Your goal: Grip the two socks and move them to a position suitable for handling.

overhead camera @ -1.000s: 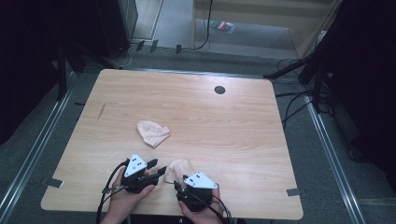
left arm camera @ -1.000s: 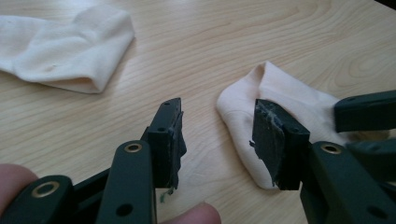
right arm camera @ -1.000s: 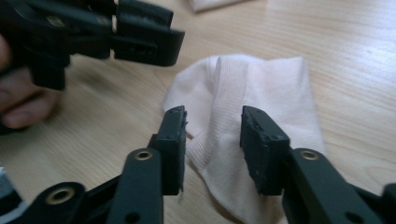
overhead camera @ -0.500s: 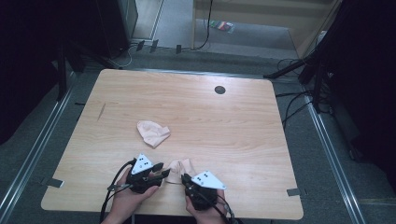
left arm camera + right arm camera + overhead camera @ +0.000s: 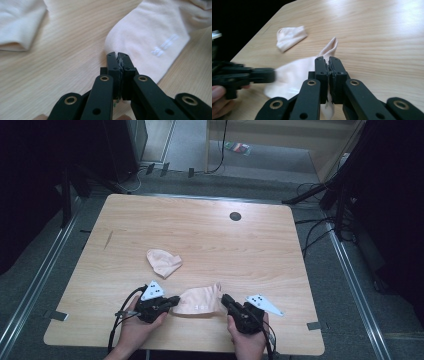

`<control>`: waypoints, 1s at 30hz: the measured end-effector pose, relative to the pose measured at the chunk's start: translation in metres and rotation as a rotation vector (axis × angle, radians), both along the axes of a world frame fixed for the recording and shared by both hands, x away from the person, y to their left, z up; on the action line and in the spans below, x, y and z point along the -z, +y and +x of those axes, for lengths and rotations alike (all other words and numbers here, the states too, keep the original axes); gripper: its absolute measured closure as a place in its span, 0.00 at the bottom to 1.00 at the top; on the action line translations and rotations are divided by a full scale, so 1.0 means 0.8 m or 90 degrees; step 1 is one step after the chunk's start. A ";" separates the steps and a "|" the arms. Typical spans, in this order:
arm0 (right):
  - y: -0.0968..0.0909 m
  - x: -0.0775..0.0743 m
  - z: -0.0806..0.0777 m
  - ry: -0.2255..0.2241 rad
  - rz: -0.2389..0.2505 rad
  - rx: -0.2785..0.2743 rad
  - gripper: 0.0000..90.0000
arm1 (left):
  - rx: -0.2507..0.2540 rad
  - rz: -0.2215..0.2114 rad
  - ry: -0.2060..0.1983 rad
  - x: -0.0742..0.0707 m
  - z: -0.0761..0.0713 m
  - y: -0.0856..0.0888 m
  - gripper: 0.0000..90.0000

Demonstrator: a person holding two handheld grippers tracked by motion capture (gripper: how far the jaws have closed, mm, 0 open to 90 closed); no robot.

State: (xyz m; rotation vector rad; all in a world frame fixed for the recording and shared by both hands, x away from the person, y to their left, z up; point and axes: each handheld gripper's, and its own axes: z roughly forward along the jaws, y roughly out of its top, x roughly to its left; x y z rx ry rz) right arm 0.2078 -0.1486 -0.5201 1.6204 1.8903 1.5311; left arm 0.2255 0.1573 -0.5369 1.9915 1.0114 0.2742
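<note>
Your left tongs [image 5: 172,301] and right tongs [image 5: 226,299], each clamped on an end of the pale pink cotton sock [image 5: 199,301], have drawn apart since a second ago; it now lies stretched flat near the light wooden table [image 5: 260,245] front edge, its folded mate [image 5: 163,262] beyond, so you look midway through smoothing it.

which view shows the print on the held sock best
The left gripper view: the pale lettering on the held sock is close, though unreadable. The high view shows the whole sock with faint marks; the right gripper view shows it blurred.
</note>
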 end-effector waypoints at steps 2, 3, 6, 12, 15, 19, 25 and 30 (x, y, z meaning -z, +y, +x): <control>-0.006 0.003 0.004 0.020 0.003 0.006 0.98 | 0.003 0.007 -0.003 -0.004 -0.003 0.006 1.00; -0.006 0.007 0.005 0.035 0.000 0.007 0.99 | 0.006 0.037 -0.014 -0.007 -0.008 0.011 1.00; -0.001 0.014 0.006 0.052 -0.011 -0.005 0.99 | 0.009 0.063 -0.017 -0.006 -0.012 0.015 1.00; 0.000 0.022 0.005 0.046 -0.041 0.052 0.86 | 0.007 0.047 -0.018 0.002 -0.015 0.020 1.00; -0.004 0.016 0.007 0.030 -0.046 0.055 0.81 | -0.021 0.020 -0.018 0.005 -0.014 0.027 0.85; 0.002 0.011 0.007 0.012 -0.059 0.035 0.75 | -0.059 -0.027 -0.030 0.003 -0.011 0.040 0.63; 0.019 0.002 0.012 -0.012 -0.069 -0.010 0.66 | -0.160 -0.044 -0.051 0.000 0.015 0.065 0.53; 0.030 -0.011 0.016 -0.029 -0.071 -0.035 0.65 | -0.241 -0.089 -0.015 0.001 0.049 0.081 0.55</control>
